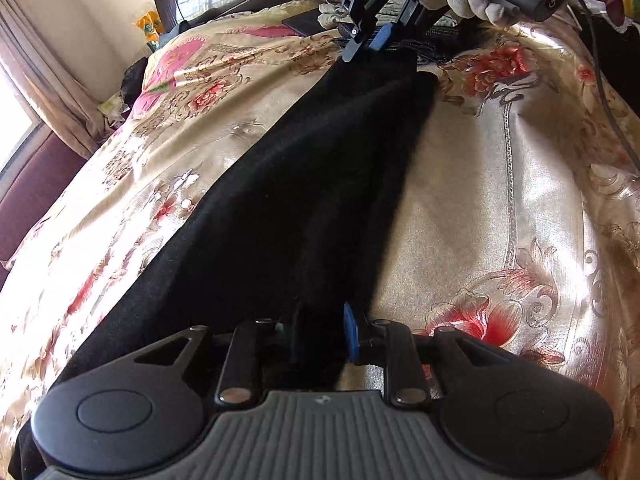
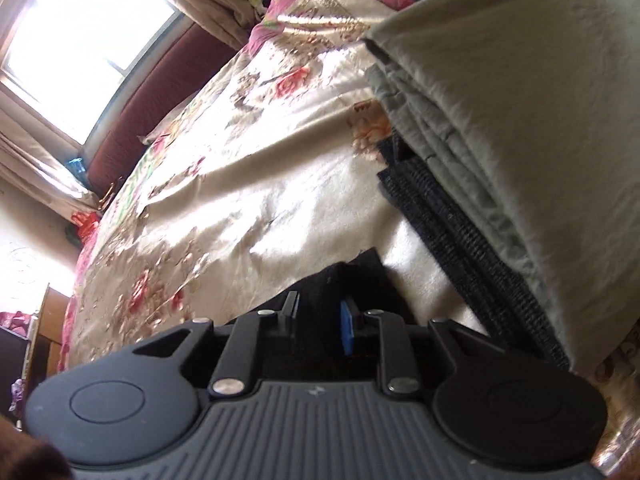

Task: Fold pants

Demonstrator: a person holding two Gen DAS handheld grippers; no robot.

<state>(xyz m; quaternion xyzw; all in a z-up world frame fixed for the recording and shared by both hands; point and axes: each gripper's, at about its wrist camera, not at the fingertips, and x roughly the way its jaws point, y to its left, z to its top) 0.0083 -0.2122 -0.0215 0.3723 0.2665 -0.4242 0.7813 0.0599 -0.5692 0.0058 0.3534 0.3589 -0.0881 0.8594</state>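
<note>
We've got the black pants (image 1: 288,184) stretched along the bedspread (image 1: 500,184), left gripper (image 1: 320,332) and right gripper (image 1: 366,46) each pinching an end: keep tension even, fold ends together squarely.

**Open bedspread left, folded stack right**

The bedspread (image 2: 248,184) lies bare and open toward the window side, giving free passage there. To the right a stack (image 2: 520,128) of folded clothes rises steeply just beside the pants (image 1: 288,184), blocking that side. In the left wrist view, bare bedspread flanks the pants on both sides.
</note>
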